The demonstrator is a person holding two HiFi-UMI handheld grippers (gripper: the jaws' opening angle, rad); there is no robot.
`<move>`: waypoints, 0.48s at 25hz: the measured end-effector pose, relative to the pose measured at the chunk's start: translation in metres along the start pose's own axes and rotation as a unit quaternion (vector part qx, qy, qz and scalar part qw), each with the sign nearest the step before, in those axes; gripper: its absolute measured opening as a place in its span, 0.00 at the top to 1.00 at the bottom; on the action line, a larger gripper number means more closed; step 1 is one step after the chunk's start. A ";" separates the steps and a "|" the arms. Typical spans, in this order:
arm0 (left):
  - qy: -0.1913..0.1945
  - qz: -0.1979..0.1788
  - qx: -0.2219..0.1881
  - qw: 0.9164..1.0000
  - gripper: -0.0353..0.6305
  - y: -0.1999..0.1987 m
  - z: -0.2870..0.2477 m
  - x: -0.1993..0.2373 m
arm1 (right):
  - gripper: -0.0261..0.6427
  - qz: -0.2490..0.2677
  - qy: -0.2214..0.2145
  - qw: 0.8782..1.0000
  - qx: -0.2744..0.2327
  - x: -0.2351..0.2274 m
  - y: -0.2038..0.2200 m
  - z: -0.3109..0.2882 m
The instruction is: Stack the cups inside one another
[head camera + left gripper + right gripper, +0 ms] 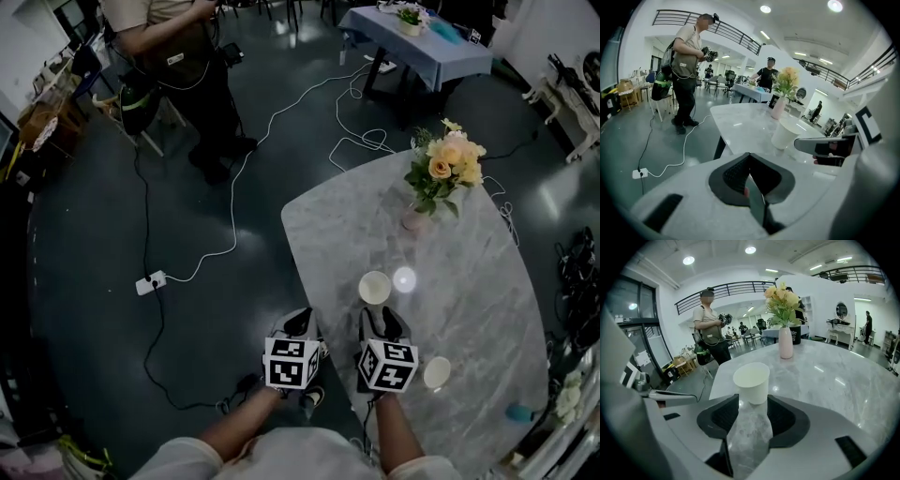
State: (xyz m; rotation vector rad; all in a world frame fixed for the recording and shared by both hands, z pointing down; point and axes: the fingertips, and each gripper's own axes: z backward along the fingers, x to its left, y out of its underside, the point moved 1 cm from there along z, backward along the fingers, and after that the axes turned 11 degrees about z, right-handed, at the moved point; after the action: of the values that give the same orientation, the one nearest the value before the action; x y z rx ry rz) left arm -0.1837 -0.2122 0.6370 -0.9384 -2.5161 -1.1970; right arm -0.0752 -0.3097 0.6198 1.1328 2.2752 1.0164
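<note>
Two white paper cups stand upright and apart on the marble table. One cup is directly ahead of my right gripper, whose jaws stand open with the cup's base at their tips and no pad pressing on it. The other cup sits to the right of that gripper, close to the table's near edge. My left gripper hovers off the table's left edge, shut and empty. In the left gripper view the first cup stands ahead to the right.
A pink vase of yellow flowers stands farther back on the table. A person stands on the dark floor beyond, with a white cable and power strip. A small teal object lies at the table's near right.
</note>
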 end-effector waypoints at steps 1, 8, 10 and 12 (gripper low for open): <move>0.000 0.001 0.002 1.000 0.95 0.001 -0.003 0.000 | 0.73 0.002 -0.002 1.000 0.001 0.000 0.000 -0.002; 0.005 0.008 0.011 1.000 0.95 0.005 -0.014 -0.006 | 0.67 0.011 -0.009 1.000 0.011 0.001 0.002 -0.011; 0.005 0.009 0.012 1.000 0.95 0.005 -0.015 -0.005 | 0.67 0.009 -0.006 1.000 0.012 -0.001 0.003 -0.015; 0.004 0.011 0.013 1.000 0.95 0.005 -0.017 -0.004 | 0.66 0.009 -0.005 1.000 0.013 -0.002 0.003 -0.018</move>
State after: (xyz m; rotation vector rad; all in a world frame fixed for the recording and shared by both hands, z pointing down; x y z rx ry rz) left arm -0.1792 -0.2241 0.6495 -0.9499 -2.5020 -1.1574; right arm -0.0841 -0.3176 0.6336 1.1686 2.2804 0.9871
